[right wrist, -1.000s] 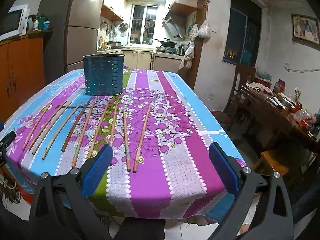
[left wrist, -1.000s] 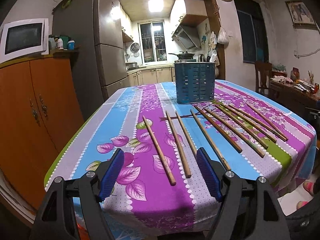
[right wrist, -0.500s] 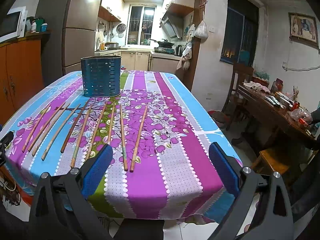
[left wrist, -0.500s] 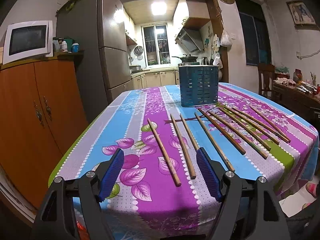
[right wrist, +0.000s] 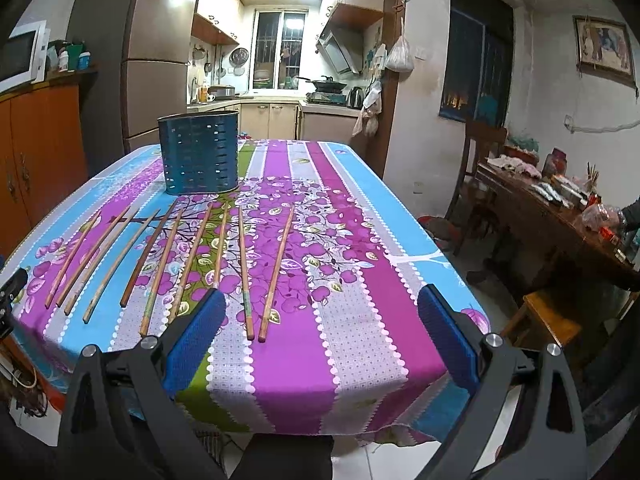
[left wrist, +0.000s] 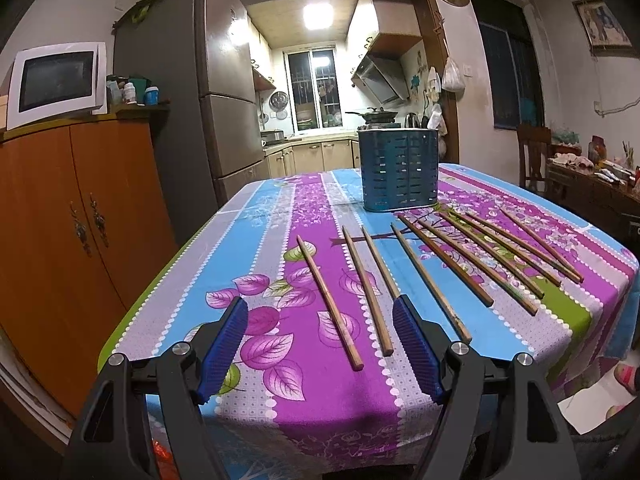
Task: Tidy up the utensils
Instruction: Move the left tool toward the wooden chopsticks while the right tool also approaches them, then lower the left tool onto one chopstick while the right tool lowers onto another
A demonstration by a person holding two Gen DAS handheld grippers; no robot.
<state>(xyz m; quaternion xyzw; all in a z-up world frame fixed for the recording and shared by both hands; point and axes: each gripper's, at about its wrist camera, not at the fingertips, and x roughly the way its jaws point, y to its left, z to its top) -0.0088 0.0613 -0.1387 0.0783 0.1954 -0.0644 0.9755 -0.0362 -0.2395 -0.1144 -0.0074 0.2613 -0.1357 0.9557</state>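
Both grippers empty, jaws wide; chopsticks (left wrist: 436, 268) in a row on the tablecloth (left wrist: 304, 396), long axes running toward the blue holder (left wrist: 398, 170) beyond; left gripper (left wrist: 320, 344) nearer — leftmost sticks between its fingers' line; right gripper (right wrist: 320, 330) flanks the rightmost.

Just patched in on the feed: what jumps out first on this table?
A row of wooden chopsticks lies fanned side by side across the bright striped, flowered tablecloth, loose and unsorted. Behind them, toward the kitchen, stands a dark blue slotted utensil holder, upright. Both grippers, left gripper and right gripper, hover open at the near edge, holding nothing.
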